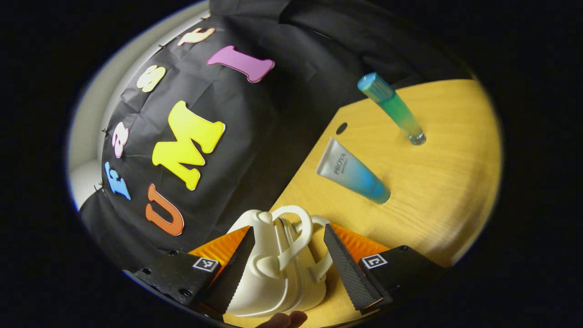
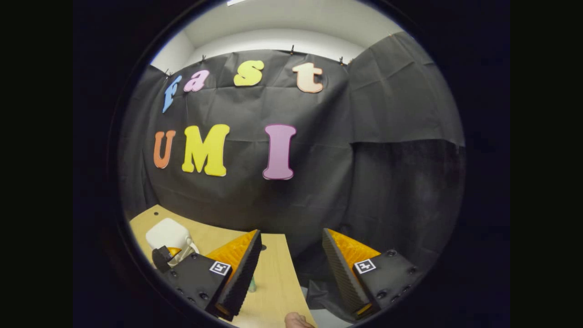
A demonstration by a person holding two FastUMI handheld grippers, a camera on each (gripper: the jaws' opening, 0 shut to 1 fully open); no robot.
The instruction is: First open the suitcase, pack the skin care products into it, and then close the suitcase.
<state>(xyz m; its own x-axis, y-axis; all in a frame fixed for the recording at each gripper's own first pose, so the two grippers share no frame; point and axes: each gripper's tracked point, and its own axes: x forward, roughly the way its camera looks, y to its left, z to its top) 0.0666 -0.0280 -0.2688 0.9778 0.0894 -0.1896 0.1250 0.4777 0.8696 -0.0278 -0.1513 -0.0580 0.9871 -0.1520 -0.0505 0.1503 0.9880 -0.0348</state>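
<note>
Cream suitcase (image 1: 273,269) btwn left hand-held gripper (image 1: 291,269) fingers, probably touching.

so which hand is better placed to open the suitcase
Left. Its tongs are open and straddle the closed white suitcase on the table. The right tongs are open too, pointing at the wall.

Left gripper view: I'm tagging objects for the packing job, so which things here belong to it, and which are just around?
Belongs to the job:
suitcase, closed, between the open left gripper fingers
tube, lying on the table
bottle, standing upright

Just around:
table
hole in the table
</note>
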